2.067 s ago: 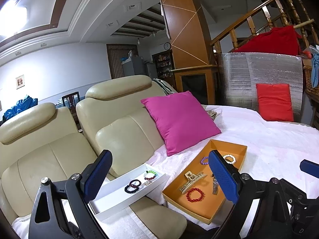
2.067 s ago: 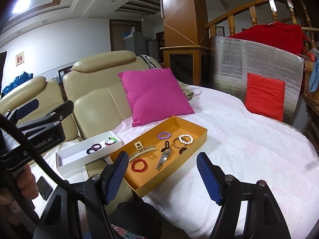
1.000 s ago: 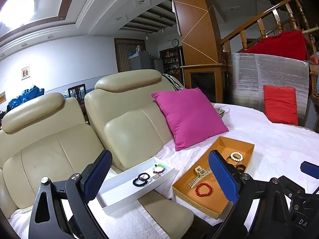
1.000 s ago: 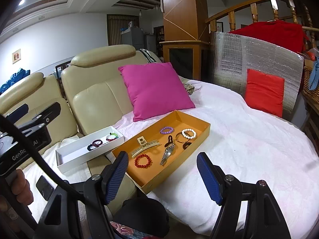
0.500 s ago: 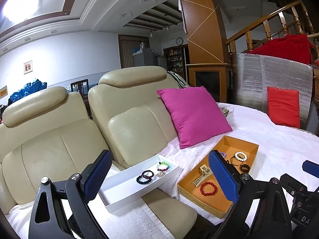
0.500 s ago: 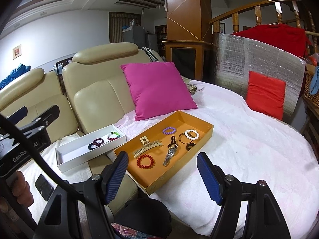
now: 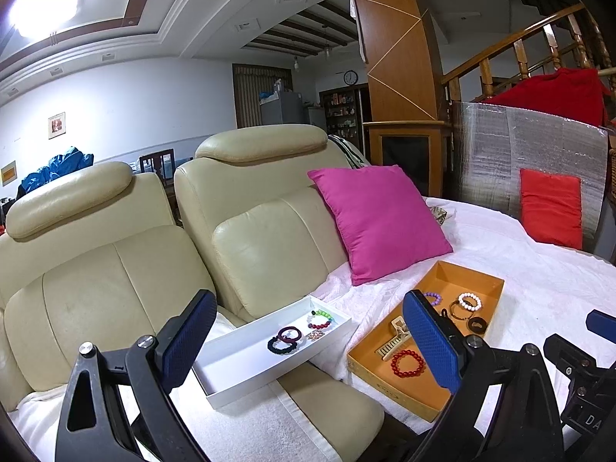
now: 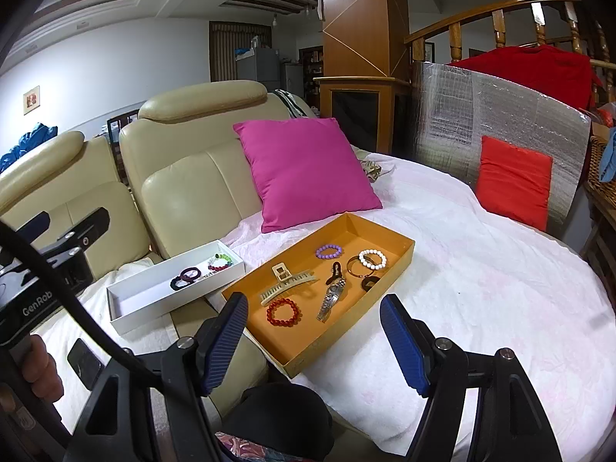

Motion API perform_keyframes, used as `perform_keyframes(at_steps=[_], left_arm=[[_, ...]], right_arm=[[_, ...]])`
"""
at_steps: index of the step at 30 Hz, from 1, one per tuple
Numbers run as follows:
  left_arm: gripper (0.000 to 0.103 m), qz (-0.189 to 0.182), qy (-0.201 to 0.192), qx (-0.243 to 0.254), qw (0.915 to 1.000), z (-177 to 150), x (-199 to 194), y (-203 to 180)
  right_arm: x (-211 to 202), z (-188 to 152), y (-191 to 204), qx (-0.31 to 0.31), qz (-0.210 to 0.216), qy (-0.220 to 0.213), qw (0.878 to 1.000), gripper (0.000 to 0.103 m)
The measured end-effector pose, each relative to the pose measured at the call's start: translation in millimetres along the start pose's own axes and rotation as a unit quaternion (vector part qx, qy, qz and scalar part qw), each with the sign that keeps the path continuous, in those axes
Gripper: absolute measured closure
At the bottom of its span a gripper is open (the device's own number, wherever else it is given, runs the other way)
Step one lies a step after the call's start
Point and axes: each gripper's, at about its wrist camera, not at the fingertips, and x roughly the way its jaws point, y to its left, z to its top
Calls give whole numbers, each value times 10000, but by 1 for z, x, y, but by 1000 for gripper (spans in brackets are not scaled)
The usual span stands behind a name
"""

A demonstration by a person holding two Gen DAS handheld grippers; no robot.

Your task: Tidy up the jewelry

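Ahead of the right gripper (image 8: 313,342), jaws spread and empty, orange tray (image 8: 389,273) with red bracelet (image 8: 283,312) and watch (image 8: 331,298), white tray (image 7: 246,362) between the left gripper's (image 7: 312,338) parted, empty fingers.

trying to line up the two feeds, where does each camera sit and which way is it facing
Left wrist: rides the open left gripper, looking forward and slightly down at the cream leather sofa and shallow white rectangular tray; the right gripper's blue tip shows at the right edge.
Right wrist: rides the open right gripper, facing the shallow orange rectangular tray on white bedding; the left gripper's black body and the holding hand show at left.
Both share the two trays, the magenta square cushion and the red beaded bracelet.
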Motion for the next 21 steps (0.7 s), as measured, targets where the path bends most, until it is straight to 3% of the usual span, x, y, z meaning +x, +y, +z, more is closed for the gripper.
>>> perform_keyframes(at_steps=[21], left_arm=[[6,1,149,-18,9999,-1,19,-2]], right_arm=[[14,6,-1,1,-69,56,10000,28]])
